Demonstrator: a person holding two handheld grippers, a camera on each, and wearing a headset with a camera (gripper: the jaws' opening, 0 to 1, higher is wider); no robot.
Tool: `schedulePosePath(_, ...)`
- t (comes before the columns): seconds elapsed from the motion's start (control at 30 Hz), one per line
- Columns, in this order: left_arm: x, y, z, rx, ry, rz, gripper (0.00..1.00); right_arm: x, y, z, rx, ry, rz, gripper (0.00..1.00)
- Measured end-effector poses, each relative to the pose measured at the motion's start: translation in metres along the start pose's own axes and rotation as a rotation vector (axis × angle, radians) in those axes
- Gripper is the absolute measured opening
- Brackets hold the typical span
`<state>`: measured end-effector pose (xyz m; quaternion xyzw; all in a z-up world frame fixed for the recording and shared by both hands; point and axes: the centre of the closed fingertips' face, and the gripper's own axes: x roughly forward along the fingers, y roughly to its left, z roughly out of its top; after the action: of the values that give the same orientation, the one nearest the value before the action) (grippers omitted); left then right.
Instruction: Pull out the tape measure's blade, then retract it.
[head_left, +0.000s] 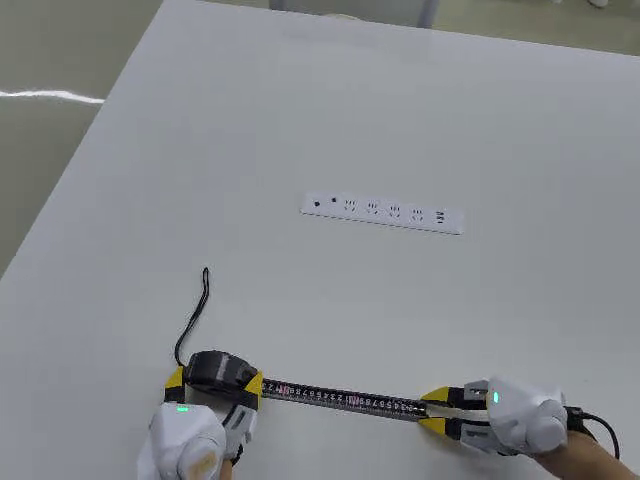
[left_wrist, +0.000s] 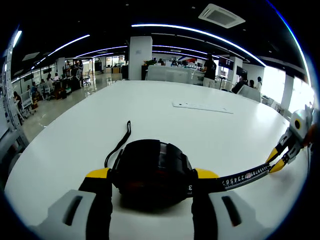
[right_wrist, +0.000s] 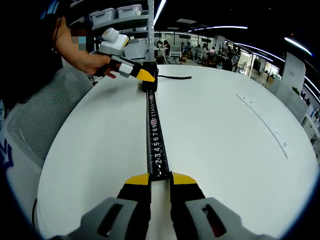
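The black tape measure (head_left: 222, 370) is kept close to the near edge of the bench (head_left: 400, 120), toward its left side. The left gripper (head_left: 214, 384) is clamped on the tape measure's two sides, and its thin black strap (head_left: 195, 315) is laid out on the bench toward the far edge. The blade (head_left: 340, 400) is stretched out straight along the near edge, and its end is pinched tight by the right gripper (head_left: 435, 410), whose jaws are pressed together on it. A white power strip (head_left: 382, 211) is seen well apart from them, nearer the middle of the bench.
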<state>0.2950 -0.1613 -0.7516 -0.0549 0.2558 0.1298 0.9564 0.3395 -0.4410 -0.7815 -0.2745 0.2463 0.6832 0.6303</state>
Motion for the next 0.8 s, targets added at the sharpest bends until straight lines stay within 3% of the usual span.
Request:
schedulePosePath(0.67,-0.001,0.002,-0.001,-0.025,0.001,-0.008,0.59,-0.001,-0.001,0.004,-0.005,0.005,-0.021,0.12)
schedulePosePath(0.8,-0.001,0.004,-0.002,-0.043,0.001,-0.007,0.59,0.002,0.000,0.010,-0.005,-0.010,-0.017,0.12)
